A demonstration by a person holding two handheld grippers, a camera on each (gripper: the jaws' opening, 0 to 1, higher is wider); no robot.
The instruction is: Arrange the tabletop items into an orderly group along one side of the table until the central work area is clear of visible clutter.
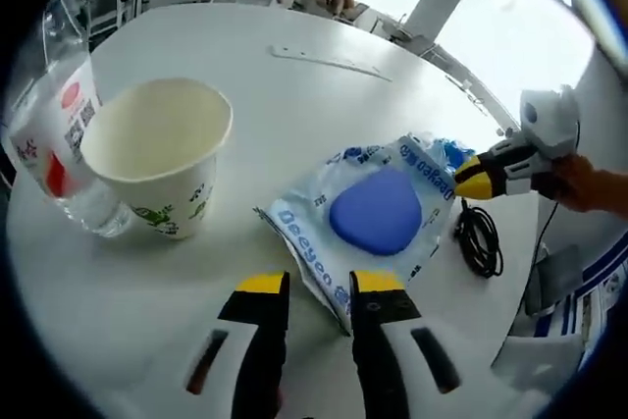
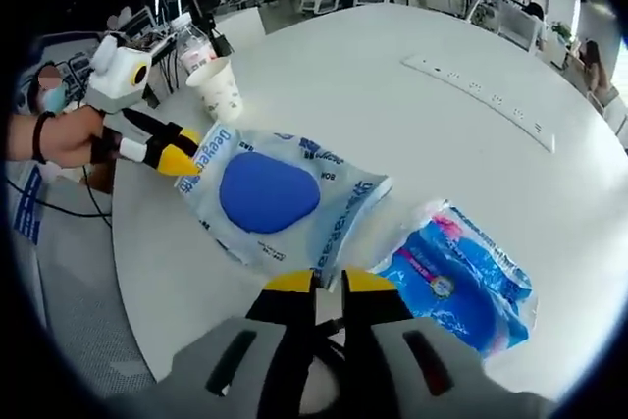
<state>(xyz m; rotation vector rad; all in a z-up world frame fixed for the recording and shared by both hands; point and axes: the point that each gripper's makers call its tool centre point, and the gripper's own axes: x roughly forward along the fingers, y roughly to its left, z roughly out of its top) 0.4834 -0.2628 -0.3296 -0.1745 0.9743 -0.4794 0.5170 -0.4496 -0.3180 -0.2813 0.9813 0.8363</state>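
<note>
A wet-wipes pack (image 1: 378,213) (image 2: 270,193), white and blue with a blue oval lid, lies flat on the white round table (image 1: 294,105). My left gripper (image 1: 320,285) stands open at the pack's near corner, which reaches in between its jaws; in the right gripper view it (image 2: 177,149) comes in from the left at the pack's edge. My right gripper (image 2: 330,282) is shut on the opposite edge of the wipes pack, and it (image 1: 473,176) enters the left gripper view from the right. A blue tissue pack (image 2: 461,277) (image 1: 449,151) lies beside the wipes.
A paper cup (image 1: 162,149) (image 2: 218,85) stands upright next to a clear plastic bottle (image 1: 54,134) (image 2: 191,41). A black cable (image 1: 479,237) lies coiled near the table's edge. A white power strip (image 1: 329,61) (image 2: 481,100) lies farther across. A hand (image 2: 64,134) holds the left gripper.
</note>
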